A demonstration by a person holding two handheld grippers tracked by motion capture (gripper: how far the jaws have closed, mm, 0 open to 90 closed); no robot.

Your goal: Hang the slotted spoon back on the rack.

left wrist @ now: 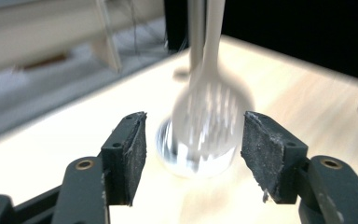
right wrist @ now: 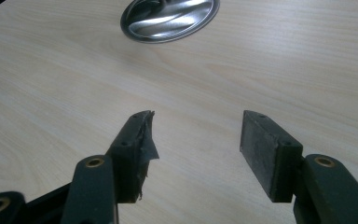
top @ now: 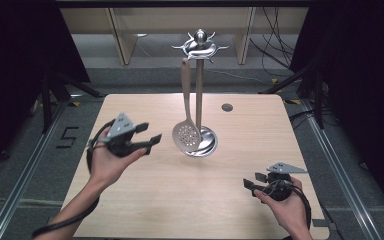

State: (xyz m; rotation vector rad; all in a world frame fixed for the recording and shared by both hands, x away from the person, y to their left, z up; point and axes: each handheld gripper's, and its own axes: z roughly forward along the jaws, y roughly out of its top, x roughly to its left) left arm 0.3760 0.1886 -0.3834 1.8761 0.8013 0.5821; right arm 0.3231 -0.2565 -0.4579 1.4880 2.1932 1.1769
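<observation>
A slotted spoon (top: 186, 131) with a pale handle hangs from a hook at the top of a chrome utensil stand (top: 200, 50); its perforated bowl sits just above the stand's round base (top: 206, 142). My left gripper (top: 149, 134) is open, held above the table just left of the spoon bowl. In the left gripper view the blurred spoon (left wrist: 207, 119) lies beyond the open jaws. My right gripper (top: 252, 181) is open low over the table's near right part, with bare wood between its jaws (right wrist: 196, 140). The base (right wrist: 170, 18) shows ahead of it.
The light wooden table (top: 130, 210) has a small round grey grommet (top: 227, 107) at its back right. Dark curtains flank both sides. Metal rails run along the floor left and right, and cables lie on the floor behind the table.
</observation>
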